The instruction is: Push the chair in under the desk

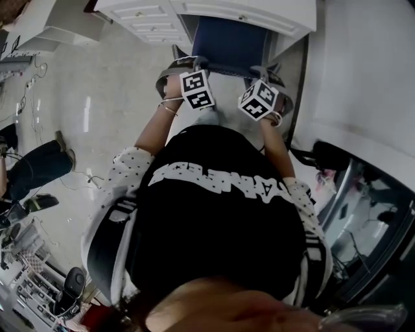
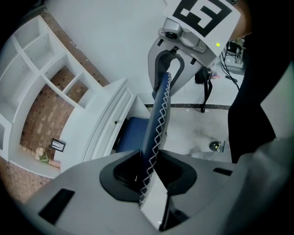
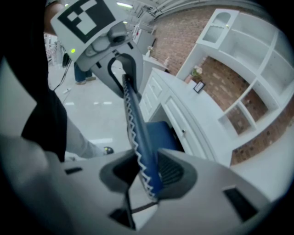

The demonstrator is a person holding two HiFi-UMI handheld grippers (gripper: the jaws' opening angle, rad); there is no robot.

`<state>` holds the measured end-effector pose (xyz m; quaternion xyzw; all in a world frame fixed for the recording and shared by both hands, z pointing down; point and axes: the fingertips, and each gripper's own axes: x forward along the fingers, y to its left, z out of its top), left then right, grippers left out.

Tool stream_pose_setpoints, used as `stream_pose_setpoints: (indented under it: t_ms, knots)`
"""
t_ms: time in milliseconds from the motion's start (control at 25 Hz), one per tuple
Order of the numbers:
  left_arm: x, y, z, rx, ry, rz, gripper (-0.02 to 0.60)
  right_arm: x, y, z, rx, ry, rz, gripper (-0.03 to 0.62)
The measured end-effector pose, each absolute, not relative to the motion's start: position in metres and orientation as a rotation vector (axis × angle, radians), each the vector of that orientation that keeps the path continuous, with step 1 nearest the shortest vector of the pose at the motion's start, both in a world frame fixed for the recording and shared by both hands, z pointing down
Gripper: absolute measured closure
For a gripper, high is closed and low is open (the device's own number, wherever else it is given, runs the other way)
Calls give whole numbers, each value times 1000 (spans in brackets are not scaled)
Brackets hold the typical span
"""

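**Desk.** The white wooden desk (image 1: 259,13) stands at the far side of the scene. Its knee opening faces the person. The white panelled drawers (image 1: 146,16) to the left of that opening are shut.

**Chair.** The blue padded chair (image 1: 230,40) sits straight ahead of the person. Its seat is already partly inside the knee opening. The blue backrest with white zigzag stitching (image 2: 158,117) is at the near side, and its top edge runs left to right, parallel to the desk front.

**Grippers.**
- The left gripper (image 2: 148,169) is clamped on the left end of the backrest's top edge.
- The right gripper (image 3: 148,170) is clamped on the right end of the same edge.
- Both point down and away from the person, and neither is clearly nearer the desk.

**Governing relation.** The desk opening lies directly beyond the jaws, square to the backrest's long axis. In my judgement the task is mid-way. An even far-ward push from both hands should keep the chair from skewing against the drawer side.

**Containers.**
- The knee opening holds the front of the seat.
- The white shelf unit (image 2: 32,34) is set against the brick wall behind the desk. Nothing can be made out in its compartments.
- A small black-framed card (image 2: 57,145) and a small bunch of pale flowers (image 2: 40,155) stand on the desk's back ledge.
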<state>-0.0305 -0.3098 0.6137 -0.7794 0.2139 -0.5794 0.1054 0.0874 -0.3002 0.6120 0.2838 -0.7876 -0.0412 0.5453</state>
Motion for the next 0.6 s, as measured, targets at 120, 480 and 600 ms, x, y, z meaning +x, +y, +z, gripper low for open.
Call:
stream_pose_setpoints:
  t_ms: [120, 480, 600]
  knots:
    - [-32, -316, 612, -2297, 635, -1700, 457, 85, -307, 611, 672, -1864, -94, 465]
    - [-29, -329, 613, -2311, 617, -1689, 457, 87, -321, 612, 681, -1834, -96, 465]
    - [-32, -333, 613, -2317, 611, -1691, 456, 85, -326, 613, 683, -1829, -94, 465]
